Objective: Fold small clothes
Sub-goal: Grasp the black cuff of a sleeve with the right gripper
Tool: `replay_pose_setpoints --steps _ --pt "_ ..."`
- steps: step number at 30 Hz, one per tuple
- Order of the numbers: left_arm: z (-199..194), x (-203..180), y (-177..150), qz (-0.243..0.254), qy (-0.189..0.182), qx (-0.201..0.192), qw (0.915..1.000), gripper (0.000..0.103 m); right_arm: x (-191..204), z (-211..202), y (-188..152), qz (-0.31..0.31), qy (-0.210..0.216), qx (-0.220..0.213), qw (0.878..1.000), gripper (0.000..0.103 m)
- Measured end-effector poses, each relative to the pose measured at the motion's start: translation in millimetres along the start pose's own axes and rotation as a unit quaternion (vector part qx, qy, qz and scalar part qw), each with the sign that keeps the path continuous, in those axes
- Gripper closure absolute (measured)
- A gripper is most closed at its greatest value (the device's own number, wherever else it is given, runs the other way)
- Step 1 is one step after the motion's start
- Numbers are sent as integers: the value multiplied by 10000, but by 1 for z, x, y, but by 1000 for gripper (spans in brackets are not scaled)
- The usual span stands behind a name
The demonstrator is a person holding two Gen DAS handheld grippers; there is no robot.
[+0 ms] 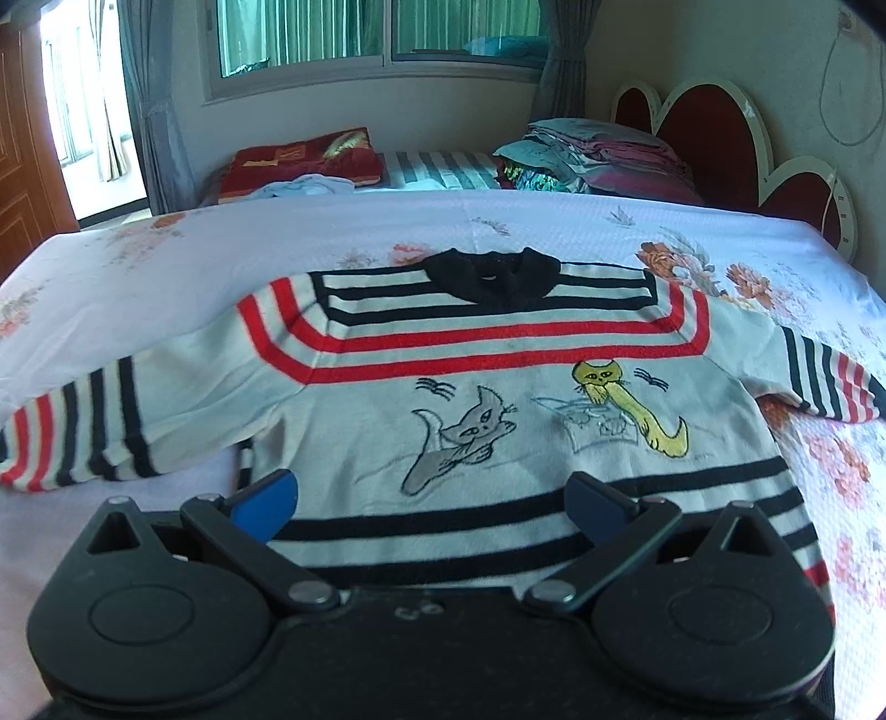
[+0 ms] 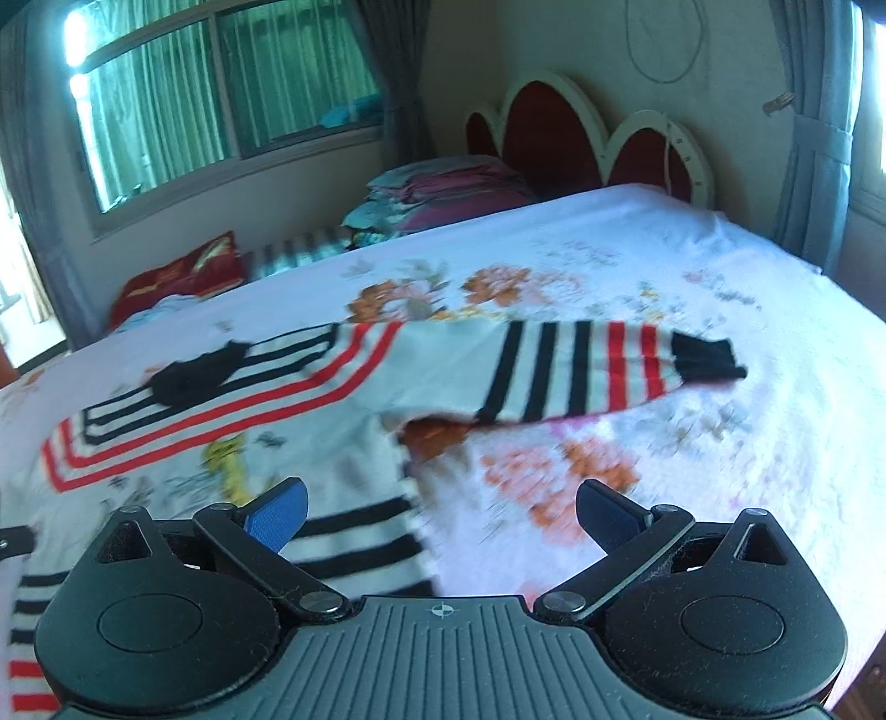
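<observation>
A small white sweater [image 1: 498, 387] with red and black stripes, a black collar and cat drawings lies face up and spread flat on the bed, both sleeves out to the sides. My left gripper [image 1: 432, 498] is open and empty just above its lower hem. In the right wrist view the sweater [image 2: 232, 399] lies to the left, with its right sleeve [image 2: 581, 365] stretched out ahead. My right gripper [image 2: 440, 512] is open and empty over the sweater's lower right edge and the bedsheet. This view is blurred.
The bed [image 1: 277, 243] has a white floral sheet. A stack of folded bedding [image 1: 598, 155] and a red pillow [image 1: 299, 160] lie at its far side. A red and white headboard [image 1: 720, 144] stands at the right. A window [image 1: 376, 33] is behind.
</observation>
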State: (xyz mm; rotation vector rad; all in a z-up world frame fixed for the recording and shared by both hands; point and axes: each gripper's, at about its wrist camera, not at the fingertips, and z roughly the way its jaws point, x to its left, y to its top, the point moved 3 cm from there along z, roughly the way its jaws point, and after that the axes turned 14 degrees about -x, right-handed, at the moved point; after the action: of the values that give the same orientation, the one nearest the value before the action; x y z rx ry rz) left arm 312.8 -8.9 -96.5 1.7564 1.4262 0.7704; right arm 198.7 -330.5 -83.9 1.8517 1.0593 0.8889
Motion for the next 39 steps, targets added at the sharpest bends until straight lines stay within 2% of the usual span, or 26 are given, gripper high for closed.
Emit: replay_pose_setpoints --steps 5,6,7,8,14,18,21,26,27,28,29,30,32,35,39 --pt "28 -12 3 5 153 62 9999 2 -43 48 8 87 -215 22 9997 1" --pt "34 -15 4 -1 193 86 9998 2 -53 60 9 110 -277 63 9995 6" --pt "40 -18 5 -9 237 115 9997 2 -64 71 10 187 -321 116 9992 34" --pt "47 -20 6 -4 281 152 9995 2 -77 84 10 289 -416 204 9985 57" --pt "83 -34 13 62 466 259 9986 4 -155 138 9 984 -874 505 9900 58" --pt "103 -38 15 -33 535 374 9979 15 -194 167 6 1416 -1027 698 9821 58" --pt "112 -36 16 -188 520 448 9975 22 -209 184 7 1574 -1065 723 9791 58" --pt "118 -37 17 -318 493 395 9975 30 -215 201 14 1666 -1091 589 9782 59" --pt "119 -37 17 -328 481 407 9975 34 -216 203 15 1667 -1092 533 9785 59" --pt "120 -37 17 -338 455 419 9975 39 -215 205 16 1660 -1068 474 9792 62" --pt "121 -36 17 -367 427 432 9975 42 -213 205 17 1597 -1071 423 9804 81" --pt "122 -36 17 -404 399 450 9974 48 -211 205 19 1537 -1068 371 9816 90" --pt "122 -33 18 -500 308 408 9974 54 -204 205 25 1463 -966 198 9843 91" --pt "120 -30 22 -529 220 318 9978 57 -178 200 42 1194 -699 -65 9904 93" --pt "118 -17 30 -573 206 220 9979 57 -110 193 65 737 13 -316 9968 94"
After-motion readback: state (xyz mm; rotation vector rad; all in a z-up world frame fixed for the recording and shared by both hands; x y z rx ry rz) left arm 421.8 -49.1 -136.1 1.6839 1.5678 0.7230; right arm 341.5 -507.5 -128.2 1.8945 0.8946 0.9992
